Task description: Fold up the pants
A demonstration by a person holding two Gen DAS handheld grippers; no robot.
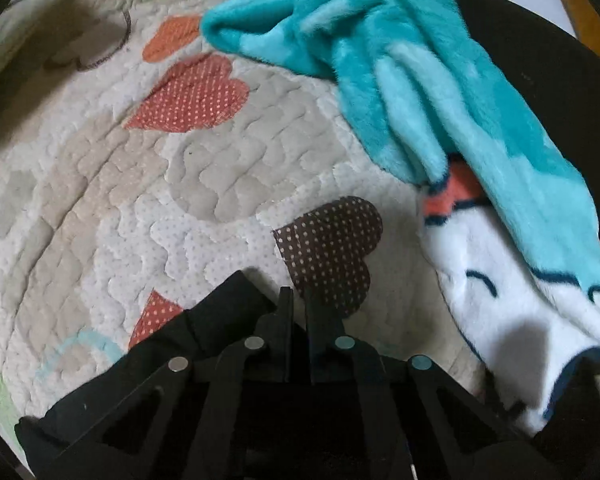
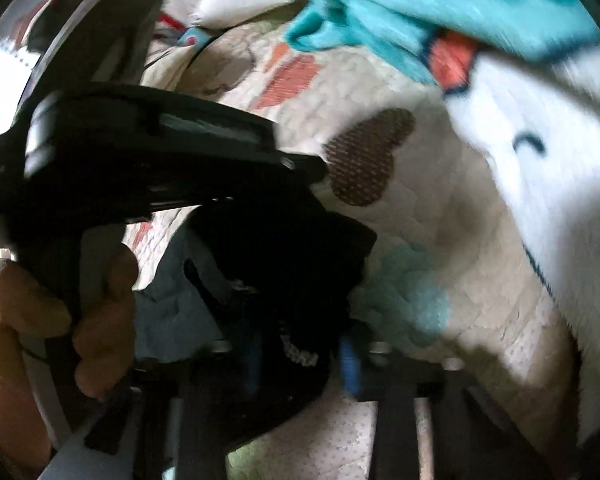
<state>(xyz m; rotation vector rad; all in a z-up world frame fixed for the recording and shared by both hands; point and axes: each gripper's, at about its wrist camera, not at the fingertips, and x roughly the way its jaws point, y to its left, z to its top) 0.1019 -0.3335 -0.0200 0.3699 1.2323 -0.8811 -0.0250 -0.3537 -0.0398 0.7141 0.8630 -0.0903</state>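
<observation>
Up close, the left gripper (image 1: 298,300) has its two fingers drawn nearly together, a thin gap between the tips; black cloth of the pants (image 1: 204,340) bunches against the left finger and trails down under the frame, yet whether any fabric is truly pinched in that gap cannot be told from the left wrist view. The right gripper (image 2: 320,356) is smeared by motion, and its fingers seem to close on a dark wad of the pants (image 2: 284,264), though the blur leaves that grip a likelihood, not a certainty. In the same view the left hand (image 2: 56,312) wraps the handle of the other tool, which hangs just above the black heap

So the pants sit low and near in both views, gathered between the two tools on a quilt (image 1: 188,184) stitched with hearts, not yet laid flat. Well to the right, a teal blanket (image 1: 400,64) lies crumpled, apart from the black cloth

Judging by the way it slumps and creases, the fabric is light, thin and quite limp: it should drape from any held point and carry no shape of its own. Best purchase is probably a hemmed or seamed edge such as the waistband, taken at two separated corners so the cloth hangs straight before folding; a pinch mid-panel would likely only lift a bunch
</observation>
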